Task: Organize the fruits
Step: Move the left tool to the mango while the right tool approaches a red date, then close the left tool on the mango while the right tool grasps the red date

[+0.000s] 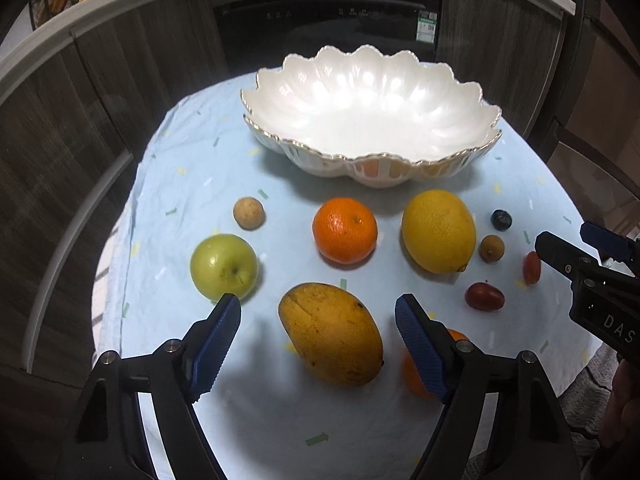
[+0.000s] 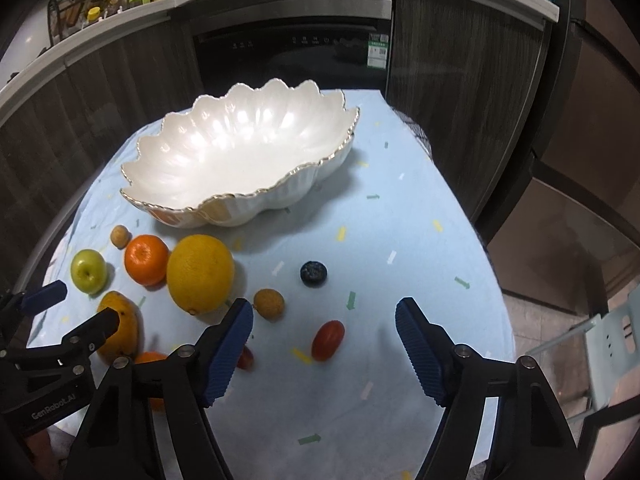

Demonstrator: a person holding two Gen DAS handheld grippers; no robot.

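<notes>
An empty white scalloped bowl (image 1: 360,128) (image 2: 240,160) stands at the back of the blue cloth. In front lie a green apple (image 1: 223,266), a mandarin (image 1: 345,230), a lemon (image 1: 438,230), a blueberry (image 2: 313,273) and a longan (image 2: 269,303). My left gripper (image 1: 318,310) is open, its blue pads either side of a yellow mango (image 1: 332,332) without touching it. My right gripper (image 2: 325,312) is open over a red cherry tomato (image 2: 328,340), which lies between its fingers untouched. A second tomato (image 2: 245,358) and a small orange (image 1: 416,372) are partly hidden behind fingers.
Another longan (image 1: 249,213) sits left of the mandarin, and a second cherry tomato (image 1: 484,297) lies right of the mango. The round table's cloth (image 2: 400,240) ends close to dark cabinets and a black oven (image 2: 292,52). A pale chair (image 2: 612,344) stands at the right.
</notes>
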